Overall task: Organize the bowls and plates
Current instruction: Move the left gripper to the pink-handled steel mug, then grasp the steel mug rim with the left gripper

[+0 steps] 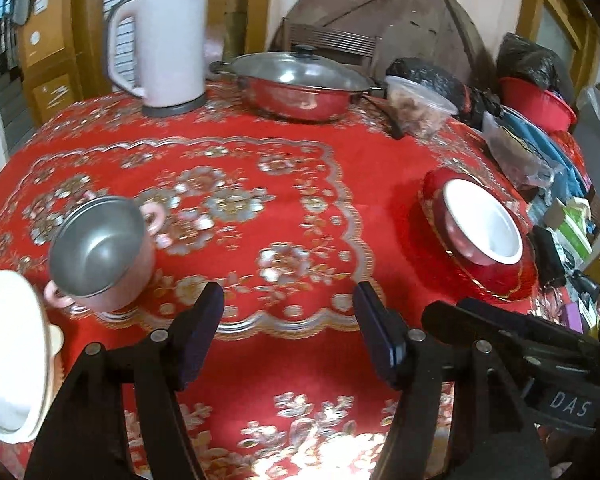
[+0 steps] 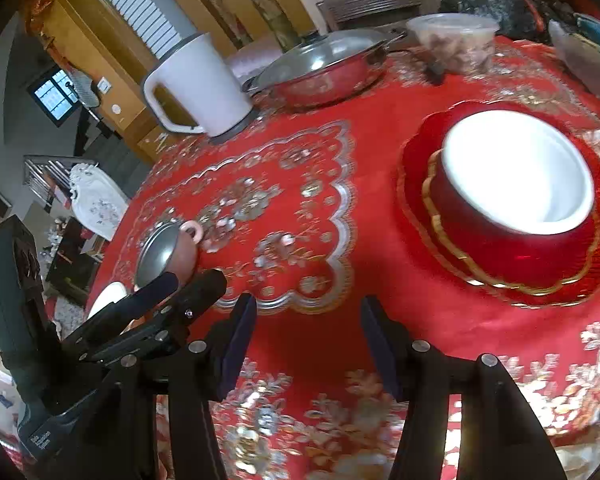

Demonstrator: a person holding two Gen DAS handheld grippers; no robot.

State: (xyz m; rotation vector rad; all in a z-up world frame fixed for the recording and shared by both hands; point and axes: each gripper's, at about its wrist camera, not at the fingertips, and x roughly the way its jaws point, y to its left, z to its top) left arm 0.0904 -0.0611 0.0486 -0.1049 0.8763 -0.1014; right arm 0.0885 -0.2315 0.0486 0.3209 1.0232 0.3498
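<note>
A red bowl with a white inside [image 1: 482, 224] [image 2: 516, 176] sits on a stack of red gold-rimmed plates [image 1: 488, 284] [image 2: 500, 284] at the table's right. On the left stands a pink two-handled bowl with a metal inside [image 1: 100, 248] [image 2: 168, 252]. A white bowl [image 1: 8, 352] [image 2: 108, 294] lies beside it at the table's edge. My left gripper [image 1: 290, 320] hovers open over the cloth between the two groups, holding nothing. My right gripper [image 2: 308, 320] is open and empty too, just left of the red stack.
A red patterned tablecloth [image 1: 260, 208] covers the round table. At the back stand a white kettle [image 1: 168, 48], a lidded steel pan [image 1: 300, 84] and a plastic food tub [image 1: 420, 108]. Bags and a red basin [image 1: 536, 104] crowd the far right edge.
</note>
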